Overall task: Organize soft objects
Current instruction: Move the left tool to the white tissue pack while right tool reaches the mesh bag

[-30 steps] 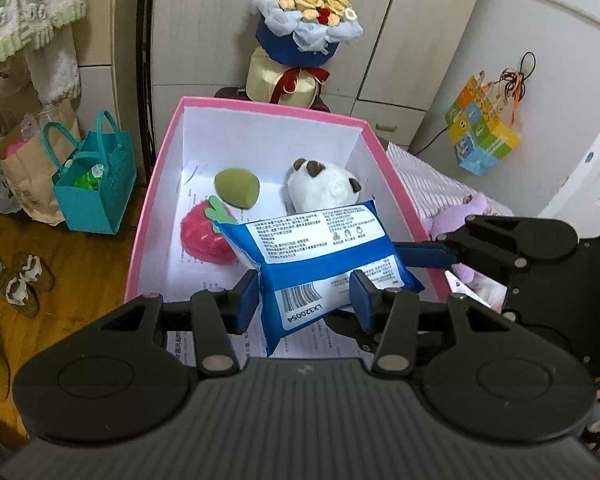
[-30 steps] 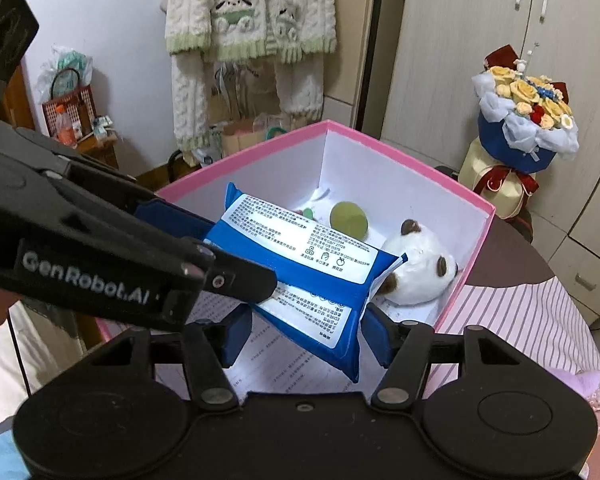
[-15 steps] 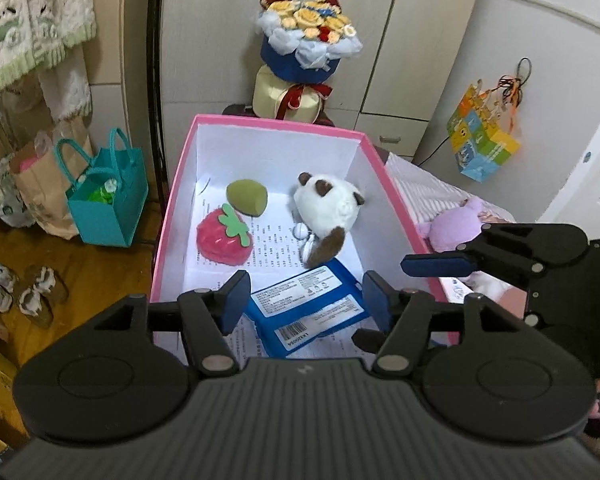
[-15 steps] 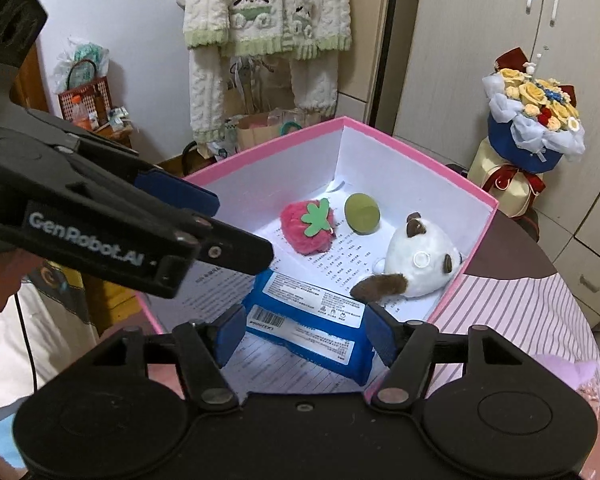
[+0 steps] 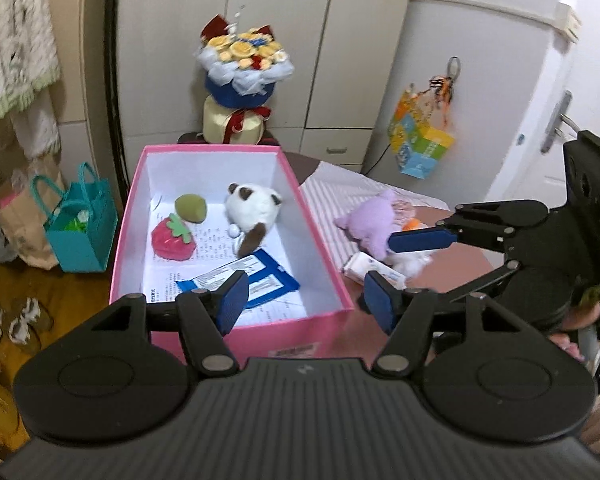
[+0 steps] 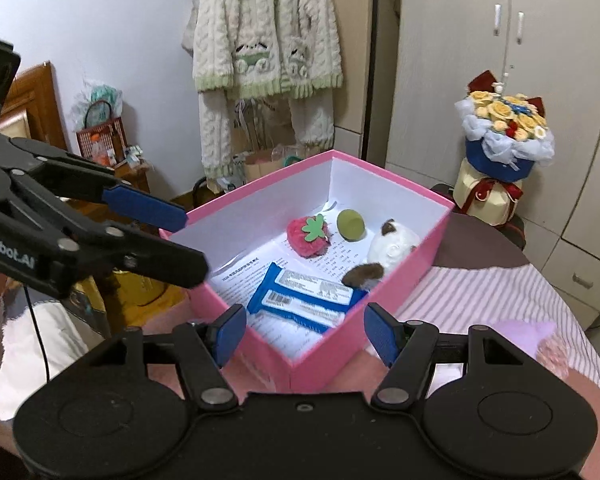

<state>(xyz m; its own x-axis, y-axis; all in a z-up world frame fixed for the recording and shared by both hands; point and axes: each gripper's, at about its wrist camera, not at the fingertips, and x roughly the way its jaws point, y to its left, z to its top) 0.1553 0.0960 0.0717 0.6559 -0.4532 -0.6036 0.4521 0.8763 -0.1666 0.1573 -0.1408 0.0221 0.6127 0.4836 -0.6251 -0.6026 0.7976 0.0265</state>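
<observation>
The blue wipes pack lies flat in the pink box, at 6 o'clock from the strawberry plush. Both grippers are empty, jaws apart. Next up is probably the purple plush outside the box at 3 o'clock.

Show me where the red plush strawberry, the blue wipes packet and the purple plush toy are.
red plush strawberry (image 6: pixel 309 237): right wrist view, on its red body.
blue wipes packet (image 6: pixel 304 298): right wrist view, on its label.
purple plush toy (image 5: pixel 374 222): left wrist view, on its head.
</observation>
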